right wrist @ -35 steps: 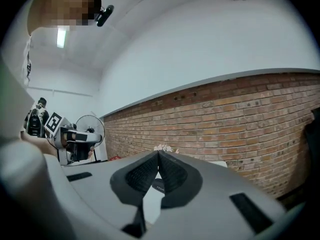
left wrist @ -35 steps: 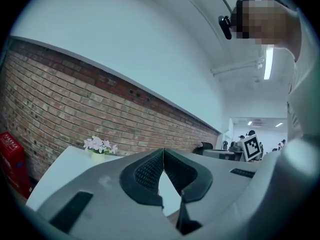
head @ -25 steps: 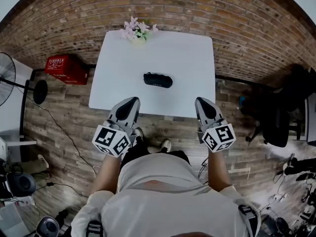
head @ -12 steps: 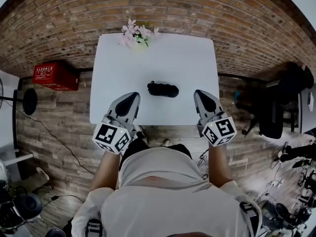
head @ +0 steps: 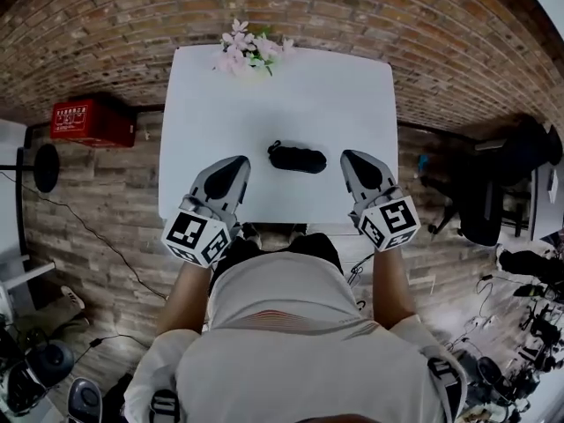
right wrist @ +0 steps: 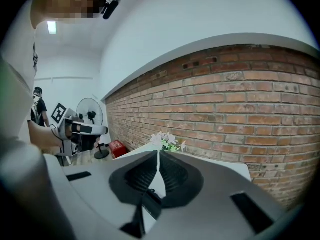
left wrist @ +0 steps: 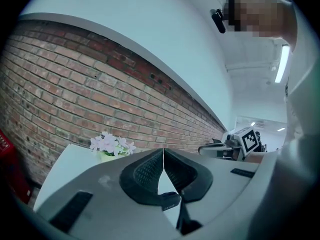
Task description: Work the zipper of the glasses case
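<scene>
A black glasses case [head: 297, 157] lies on the white table [head: 194, 113], near its front middle. My left gripper [head: 231, 167] hovers over the table's front edge, to the left of the case and apart from it, jaws shut with nothing between them. My right gripper [head: 354, 160] hovers to the right of the case, also shut and empty. In the left gripper view the left gripper [left wrist: 163, 156] has its pads pressed together; the right gripper view shows the right gripper [right wrist: 158, 158] the same way. The case is hidden in both gripper views.
A pot of pink and white flowers [head: 247, 51] stands at the table's far edge against the brick wall [head: 106, 25]. A red box [head: 81, 120] sits on the floor to the left. A dark chair [head: 493, 192] stands at the right.
Both grippers have moved forward, from in front of the table's near edge to over it, on either side of the case. The jaws stayed shut.
</scene>
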{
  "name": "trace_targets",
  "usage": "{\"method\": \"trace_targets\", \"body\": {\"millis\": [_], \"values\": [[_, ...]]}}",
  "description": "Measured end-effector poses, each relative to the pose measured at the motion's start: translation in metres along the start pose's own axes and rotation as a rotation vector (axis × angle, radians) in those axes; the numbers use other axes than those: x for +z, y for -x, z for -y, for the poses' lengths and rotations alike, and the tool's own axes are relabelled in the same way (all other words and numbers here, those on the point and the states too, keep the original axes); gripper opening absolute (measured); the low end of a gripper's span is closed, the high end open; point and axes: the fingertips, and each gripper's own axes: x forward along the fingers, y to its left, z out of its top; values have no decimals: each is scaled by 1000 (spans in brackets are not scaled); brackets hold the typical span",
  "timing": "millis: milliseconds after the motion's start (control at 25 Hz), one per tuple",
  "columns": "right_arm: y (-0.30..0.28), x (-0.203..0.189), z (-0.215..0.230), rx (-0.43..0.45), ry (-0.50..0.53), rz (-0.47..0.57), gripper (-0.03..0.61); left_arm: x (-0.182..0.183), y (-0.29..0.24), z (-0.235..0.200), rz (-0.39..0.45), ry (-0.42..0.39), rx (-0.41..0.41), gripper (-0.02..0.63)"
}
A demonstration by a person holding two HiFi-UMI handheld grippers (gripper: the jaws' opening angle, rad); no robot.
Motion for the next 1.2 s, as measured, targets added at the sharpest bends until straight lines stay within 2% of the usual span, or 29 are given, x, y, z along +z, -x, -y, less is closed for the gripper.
{"method": "trace_targets", "body": {"millis": [200, 400, 520, 800, 1040, 1120, 1200], "values": [[-25, -30, -2, 169, 107, -165, 202, -10, -6, 2, -6, 41, 59, 18], [-56, -92, -16, 385, 224, -396, 412, -18, -5, -2, -9, 64, 124, 18], [-77, -138, -17, 451, 309, -528, 465, -29, -1, -3, -26, 79, 157, 18], [-113, -209, -11, 532, 363, -708, 491, -49, 6, -6, -55, 114, 201, 18], [-123, -244, -16, 588, 448, -809, 492, -56, 10, -16, -64, 135, 221, 18], [-124, -249, -17, 595, 470, -821, 489, -58, 12, -18, -66, 138, 225, 18], [-123, -251, -19, 602, 478, -826, 441, -59, 13, -19, -69, 142, 226, 18]]}}
